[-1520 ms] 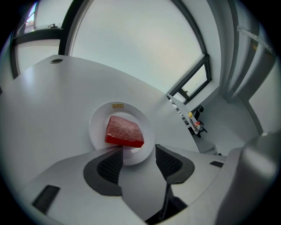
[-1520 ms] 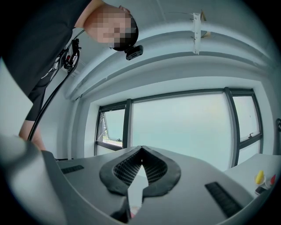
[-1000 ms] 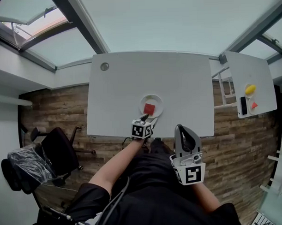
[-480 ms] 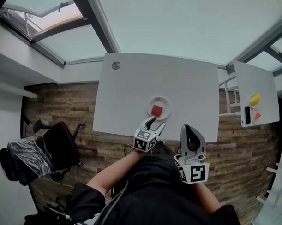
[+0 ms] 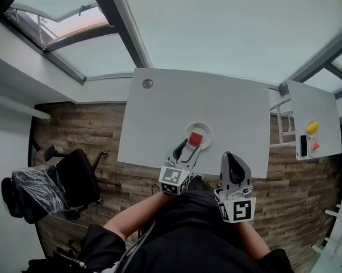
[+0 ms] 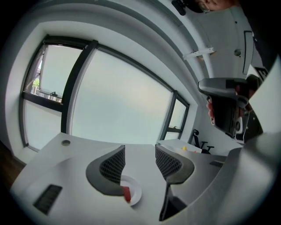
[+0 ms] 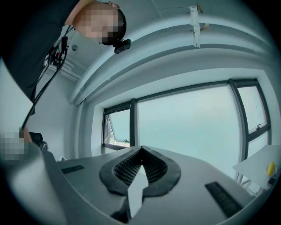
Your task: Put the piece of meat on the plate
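Piece of meat [image 5: 195, 139] sits on the plate [image 5: 206, 132] near the tabletop [image 5: 175, 105] front edge, so placement looks done. Left gripper [image 5: 186, 149] jaws apart, empty, just short of the plate. Right gripper [image 5: 231, 158] jaws closed on nothing. Only retreat left.

Office is indicated: white desk [image 5: 175, 110], black swivel chair [image 5: 77, 175] on wood-plank floor [image 5: 75, 128], large windows [image 6: 118, 110] are seen.

Matt smooth table [image 5: 170, 111], grainy wood-plank floor [image 5: 70, 131], smooth plate [image 5: 205, 129], chair [image 5: 36, 194] under crinkled plastic.
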`<state>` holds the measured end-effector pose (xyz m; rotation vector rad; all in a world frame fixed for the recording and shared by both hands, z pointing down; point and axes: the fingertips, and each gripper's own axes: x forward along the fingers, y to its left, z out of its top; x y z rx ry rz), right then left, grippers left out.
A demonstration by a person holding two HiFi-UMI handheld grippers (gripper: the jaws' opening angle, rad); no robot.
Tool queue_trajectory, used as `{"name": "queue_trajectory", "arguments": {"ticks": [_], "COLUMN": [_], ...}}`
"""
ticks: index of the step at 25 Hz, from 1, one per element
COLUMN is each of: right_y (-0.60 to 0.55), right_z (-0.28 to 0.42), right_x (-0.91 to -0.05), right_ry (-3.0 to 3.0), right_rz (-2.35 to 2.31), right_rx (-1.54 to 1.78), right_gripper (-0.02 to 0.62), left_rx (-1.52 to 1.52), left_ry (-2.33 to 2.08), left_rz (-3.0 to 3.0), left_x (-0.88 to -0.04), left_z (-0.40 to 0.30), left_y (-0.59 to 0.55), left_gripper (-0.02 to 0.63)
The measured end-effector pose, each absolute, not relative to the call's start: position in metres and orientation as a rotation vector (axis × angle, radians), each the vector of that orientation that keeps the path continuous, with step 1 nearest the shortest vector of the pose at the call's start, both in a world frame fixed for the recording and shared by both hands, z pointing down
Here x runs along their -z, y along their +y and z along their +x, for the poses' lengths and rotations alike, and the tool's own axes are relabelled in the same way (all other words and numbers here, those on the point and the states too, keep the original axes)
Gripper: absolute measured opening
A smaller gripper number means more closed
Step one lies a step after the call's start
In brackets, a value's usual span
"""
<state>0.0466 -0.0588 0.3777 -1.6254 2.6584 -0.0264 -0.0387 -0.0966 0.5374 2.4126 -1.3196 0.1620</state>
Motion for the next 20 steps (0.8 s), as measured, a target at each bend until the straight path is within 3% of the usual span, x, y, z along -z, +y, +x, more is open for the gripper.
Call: {"name": "queue_trajectory", "arguments": {"ticks": [20], "right_y": [-0.072], "right_z": [0.037], "right_x": [-0.372], "right_ry": [2.670], "right_rz": [-1.568], "right_rx": [0.024], "right_gripper": [0.003], "left_rx": [0.192], "left_ry": [-1.421], "left_rz": [2.519], "left_x": [-0.417], "left_z": [-0.049], "left_y": [-0.093], "left_gripper": [0.216]}}
